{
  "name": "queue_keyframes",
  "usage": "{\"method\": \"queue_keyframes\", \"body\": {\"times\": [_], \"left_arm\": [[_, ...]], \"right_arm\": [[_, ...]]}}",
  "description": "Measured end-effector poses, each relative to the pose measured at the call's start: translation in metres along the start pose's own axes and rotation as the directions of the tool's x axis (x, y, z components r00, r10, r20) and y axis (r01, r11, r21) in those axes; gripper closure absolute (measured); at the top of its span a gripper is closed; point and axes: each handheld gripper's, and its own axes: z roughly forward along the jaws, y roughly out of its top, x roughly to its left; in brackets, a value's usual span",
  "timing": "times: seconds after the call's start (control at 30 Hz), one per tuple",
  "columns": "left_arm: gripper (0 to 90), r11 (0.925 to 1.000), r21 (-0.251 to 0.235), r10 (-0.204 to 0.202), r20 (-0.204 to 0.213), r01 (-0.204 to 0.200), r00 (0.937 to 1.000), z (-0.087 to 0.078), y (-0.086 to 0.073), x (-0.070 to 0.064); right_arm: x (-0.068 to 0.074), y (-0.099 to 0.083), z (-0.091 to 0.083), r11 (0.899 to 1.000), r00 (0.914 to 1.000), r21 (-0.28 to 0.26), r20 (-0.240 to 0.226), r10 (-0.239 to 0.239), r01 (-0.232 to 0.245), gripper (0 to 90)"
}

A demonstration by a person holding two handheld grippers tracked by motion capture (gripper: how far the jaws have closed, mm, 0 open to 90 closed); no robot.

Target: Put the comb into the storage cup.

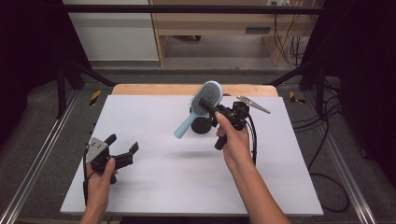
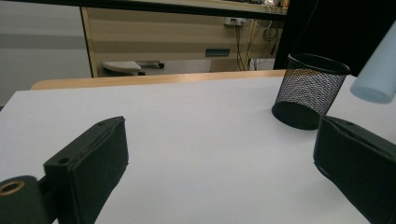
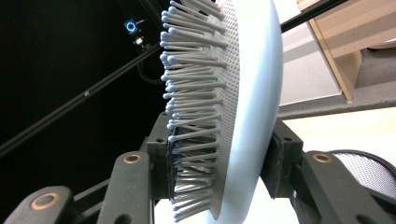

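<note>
So the right claw (image 1: 211, 108) is clamped across the head of a light-blue paddle hairbrush (image 1: 201, 106), one jaw squashed into the bristles and the other on the smooth back, and it's holding the brush in the air right above the black mesh pen cup (image 1: 201, 125), handle slanting down past the near-left side of the cup. Looks to me like the brush is meant to go handle-first into that cup. The handle tip (image 2: 376, 70) seems to hang outside the rim rather than over the opening, so if it comes down like this I'd bet it clips the edge and tips the cup, which looks light and has nothing steadying it. The grip on the springy bristles could also let the brush swivel. The left claw (image 1: 122, 148) is spread wide, holding nothing, hovering over the white worktop (image 1: 154, 186) well to the near-left of the cup.
</note>
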Motion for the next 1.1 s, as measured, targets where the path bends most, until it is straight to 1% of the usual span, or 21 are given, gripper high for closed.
{"method": "queue_keyframes", "body": {"times": [0.07,0.2,0.3,0.33,0.4,0.5,0.57,0.63,0.67,0.77,0.9,1.0,1.1], "left_arm": [[3.3,1.0,0.0,-0.001,0.001,0.001,1.0,0.0,0.0,0.0],[3.1,1.0,0.0,0.003,0.001,-0.003,1.0,0.0,0.0,0.0],[3.2,0.9999,-0.008,-0.013,-0.022,0.012,0.9997,-0.001,-0.001,0.0],[3.2,0.9998,-0.009,-0.017,-0.02,0.017,0.9996,-0.001,-0.001,0.0],[3.1,0.9999,-0.009,-0.011,-0.016,0.011,0.9998,-0.001,-0.001,-0.001],[2.7,0.9999,-0.007,-0.013,-0.007,0.013,0.9999,-0.001,-0.001,0.0],[2.8,0.9995,-0.009,-0.03,0.009,0.03,0.9995,-0.001,-0.001,0.0],[2.4,0.9993,-0.012,-0.036,0.013,0.037,0.9993,-0.001,-0.001,0.0],[2.5,0.9994,-0.011,-0.033,0.012,0.033,0.9994,0.0,0.0,0.001],[2.6,0.9995,-0.011,-0.029,0.009,0.029,0.9995,0.0,-0.001,0.001],[2.6,0.9997,-0.011,-0.024,0.012,0.024,0.9996,0.001,-0.001,0.001],[2.6,0.9997,-0.008,-0.023,0.013,0.024,0.9996,0.001,-0.001,0.0],[2.6,0.9997,-0.006,-0.024,0.013,0.024,0.9996,0.001,-0.001,0.001]], "right_arm": [[0.003,0.006,0.004,1.0,1.0,-0.003,-0.002,0.0,0.0,54.1],[0.008,0.017,0.013,1.0,0.9998,-0.007,0.003,-0.019,0.019,54.1],[0.009,0.025,0.021,1.0,0.9998,-0.018,0.006,-0.018,0.018,53.9],[0.009,0.029,0.023,1.0,0.9998,-0.022,0.008,-0.02,0.02,54.0],[0.008,0.035,0.027,0.999,0.9995,-0.028,0.017,-0.025,0.026,54.0],[0.006,0.043,0.031,0.999,0.9992,-0.038,0.034,-0.021,0.022,53.9],[0.004,0.048,0.033,0.999,0.9986,-0.042,0.05,-0.016,0.018,54.0],[0.002,0.051,0.034,0.999,0.9985,-0.045,0.055,-0.005,0.007,53.9],[0.001,0.052,0.035,0.999,0.9982,-0.046,0.06,-0.003,0.006,53.9],[-0.003,0.056,0.036,0.999,0.9965,-0.046,0.083,-0.009,0.013,53.9],[-0.006,0.059,0.037,0.999,0.9949,-0.05,0.1,-0.008,0.013,53.8],[-0.008,0.06,0.037,0.998,0.9945,-0.055,0.105,-0.003,0.009,53.8],[-0.009,0.062,0.036,0.998,0.9942,-0.056,0.108,-0.009,0.015,53.8]]}}
